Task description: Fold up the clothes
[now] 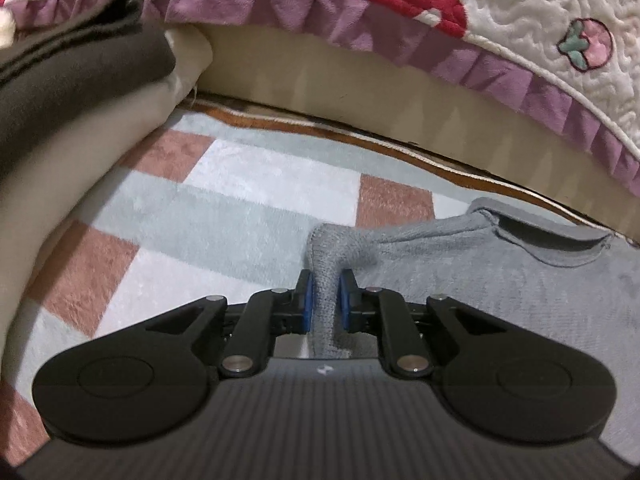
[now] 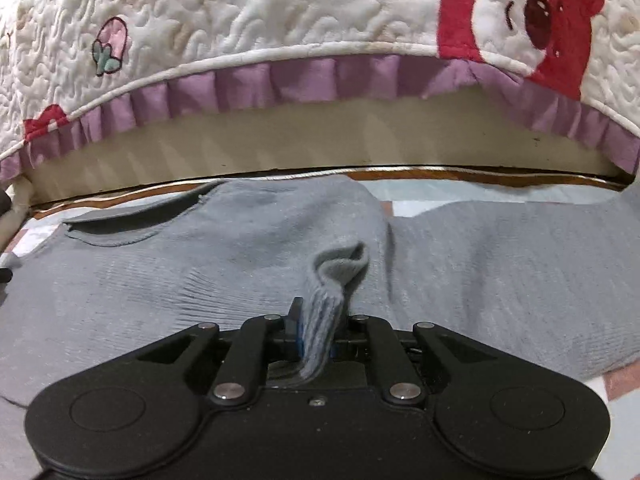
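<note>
A grey knit sweater lies spread on a checked rug, its neckline toward the bed. My left gripper is shut on a bunched fold at the sweater's left edge, pinched between the blue pads. In the right wrist view the sweater fills the floor. My right gripper is shut on a ribbed cuff-like fold of the sweater that stands up between the fingers.
A bed with a white quilted cover and purple ruffle runs across the back, its beige base just beyond the sweater. Folded dark and beige clothes are stacked at the left on the rug.
</note>
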Available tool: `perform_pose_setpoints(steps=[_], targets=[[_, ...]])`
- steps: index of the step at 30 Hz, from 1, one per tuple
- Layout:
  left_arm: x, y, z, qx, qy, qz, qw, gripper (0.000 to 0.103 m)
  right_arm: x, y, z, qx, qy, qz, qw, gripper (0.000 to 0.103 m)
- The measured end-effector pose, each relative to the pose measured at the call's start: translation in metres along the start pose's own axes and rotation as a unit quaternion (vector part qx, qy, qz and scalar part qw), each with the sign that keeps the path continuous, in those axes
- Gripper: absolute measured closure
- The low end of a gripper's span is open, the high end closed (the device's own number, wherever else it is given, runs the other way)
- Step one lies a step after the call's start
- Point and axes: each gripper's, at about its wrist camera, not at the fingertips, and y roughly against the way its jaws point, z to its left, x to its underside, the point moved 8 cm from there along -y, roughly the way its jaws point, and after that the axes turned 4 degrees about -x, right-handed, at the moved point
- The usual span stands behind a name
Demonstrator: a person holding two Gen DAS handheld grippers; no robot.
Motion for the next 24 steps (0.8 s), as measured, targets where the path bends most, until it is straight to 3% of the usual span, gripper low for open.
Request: perform_pose_setpoints(steps=[3,6,8,9,11,15,19,20,24], targets=[[0.0,0.003,0.0,-0.005,-0.003,0.005,1.0,0.081,0.001,0.002,-0.005,0.013,0.002,0.0,1.0,0.089],[-0.001,0.011,-0.003,-0.019,-0.023,0.006,0.9995,0.074,-0.005,0.016,-0.017,0.067,0.004,-0.009,0.998,0.084],[-0.003,0.022,-0.007,-0.023,-0.033,0.001,0.9992,0.073,-0.011,0.034,-0.033,0.108,-0.02,-0.019,0.994,0.069],[-0.004,0.029,-0.01,-0.024,-0.041,-0.005,0.9989,0.072,-0.013,0.047,-0.047,0.106,-0.053,-0.033,0.992,0.058],[-0.004,0.047,-0.028,-0.008,-0.07,-0.03,0.9971,0.069,-0.018,0.074,-0.074,0.099,-0.118,-0.061,0.986,0.049],[0.003,0.07,-0.077,0.051,-0.113,-0.047,0.9911,0.068,0.0,0.116,-0.143,0.139,-0.2,-0.07,0.967,0.049],[0.027,0.074,-0.138,0.122,-0.133,-0.007,0.9835,0.068,0.034,0.151,-0.202,0.144,-0.292,-0.078,0.942,0.049],[0.034,0.074,-0.154,0.128,-0.146,0.004,0.9809,0.067,0.043,0.159,-0.216,0.144,-0.316,-0.081,0.934,0.048],[0.065,0.071,-0.23,0.12,-0.235,0.047,0.9634,0.062,0.06,0.157,-0.249,0.13,-0.352,-0.049,0.926,0.048]])
